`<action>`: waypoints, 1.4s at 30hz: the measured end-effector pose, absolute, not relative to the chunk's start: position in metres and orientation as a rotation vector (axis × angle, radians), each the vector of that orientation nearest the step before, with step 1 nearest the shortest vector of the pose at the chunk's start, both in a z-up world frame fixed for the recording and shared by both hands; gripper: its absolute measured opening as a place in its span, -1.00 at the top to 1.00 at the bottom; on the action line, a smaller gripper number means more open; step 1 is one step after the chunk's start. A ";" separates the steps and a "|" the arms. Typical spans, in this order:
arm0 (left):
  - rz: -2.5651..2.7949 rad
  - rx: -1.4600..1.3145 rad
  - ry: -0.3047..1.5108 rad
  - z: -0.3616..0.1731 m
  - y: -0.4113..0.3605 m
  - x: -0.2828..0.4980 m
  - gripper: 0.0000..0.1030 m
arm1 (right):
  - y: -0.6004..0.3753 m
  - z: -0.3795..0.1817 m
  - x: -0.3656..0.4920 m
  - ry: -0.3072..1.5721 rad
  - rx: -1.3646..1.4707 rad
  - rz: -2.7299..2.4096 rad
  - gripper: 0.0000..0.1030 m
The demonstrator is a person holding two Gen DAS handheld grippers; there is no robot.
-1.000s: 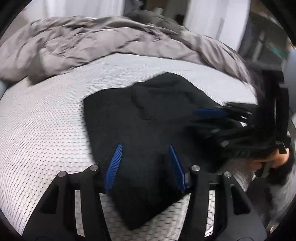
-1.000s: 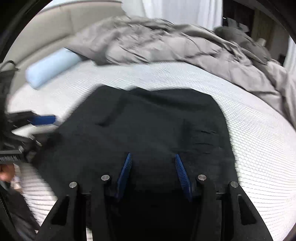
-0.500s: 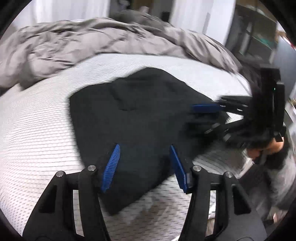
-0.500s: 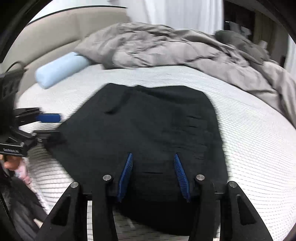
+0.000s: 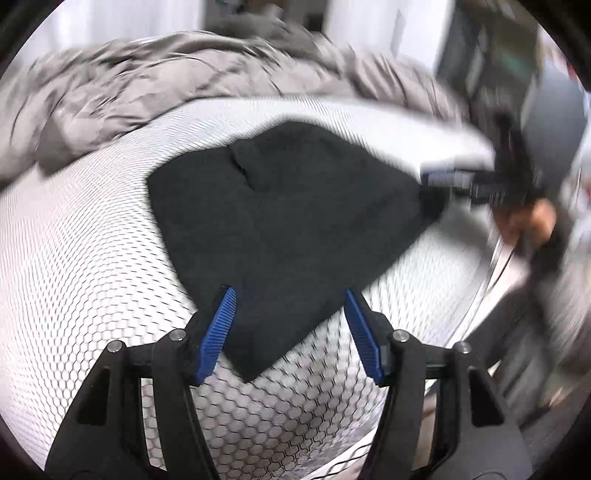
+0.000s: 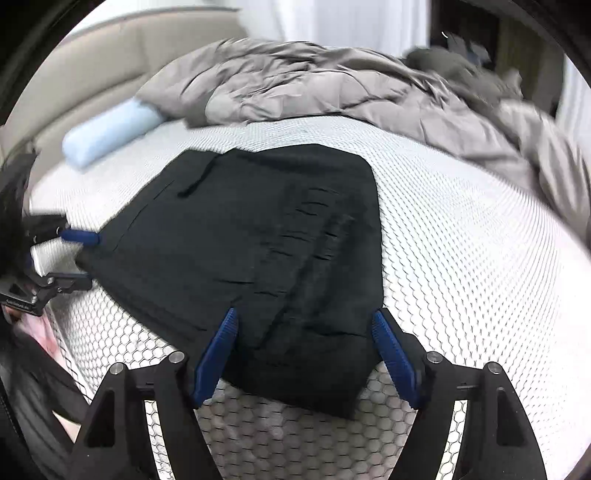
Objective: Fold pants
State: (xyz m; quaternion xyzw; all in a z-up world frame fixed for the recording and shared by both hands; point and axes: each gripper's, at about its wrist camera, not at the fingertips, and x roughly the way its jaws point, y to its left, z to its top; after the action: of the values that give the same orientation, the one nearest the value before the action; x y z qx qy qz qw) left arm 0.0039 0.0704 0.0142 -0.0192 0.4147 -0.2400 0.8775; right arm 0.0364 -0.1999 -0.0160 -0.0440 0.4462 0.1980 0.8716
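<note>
Ahead of both released jaws, I see the pants (image 6: 258,251) folded flat on the bed (image 6: 461,266); next I smooth or stop.

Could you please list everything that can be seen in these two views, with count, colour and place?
pants: one, black, folded flat on the middle of the mattress.
mattress: one, white with a honeycomb mesh cover, under the pants.
duvet: one, grey, crumpled along the far side of the mattress.
bolster: one, pale blue, on the far left by the headboard.
headboard: one, beige, behind the bolster.
curtain: white, at the far wall.
left gripper: one, black with blue fingers, open over the near corner of the pants.
right gripper: one, black with blue fingers, open over the near edge of the pants.
</note>
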 end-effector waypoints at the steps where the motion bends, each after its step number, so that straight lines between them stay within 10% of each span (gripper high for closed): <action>1: -0.477 -0.103 0.854 0.016 0.082 0.008 -0.29 | -0.208 -0.013 0.036 0.934 -0.039 0.427 -0.47; 11: -0.427 -0.425 1.032 -0.036 0.116 0.048 0.02 | -0.248 -0.048 0.097 1.085 0.497 0.507 -0.58; 16: -0.372 -0.433 0.978 -0.030 0.123 0.058 0.28 | -0.235 -0.045 0.084 1.047 0.411 0.508 0.17; 25: -0.310 -0.318 0.967 -0.023 0.107 0.103 0.37 | -0.230 -0.038 0.053 1.022 0.357 0.505 0.44; 37: -0.164 -0.198 0.899 0.001 0.084 0.106 0.37 | -0.228 -0.019 0.096 0.943 0.219 0.241 0.07; 42: -0.245 -0.095 0.823 0.015 0.040 0.076 -0.15 | -0.230 0.008 0.065 0.836 0.183 0.261 0.07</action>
State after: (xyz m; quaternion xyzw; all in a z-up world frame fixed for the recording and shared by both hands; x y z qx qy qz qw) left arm 0.0760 0.0404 0.0151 -0.0458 0.3988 -0.1185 0.9082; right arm 0.0651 -0.2303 0.0084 0.0883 0.4040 0.1260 0.9017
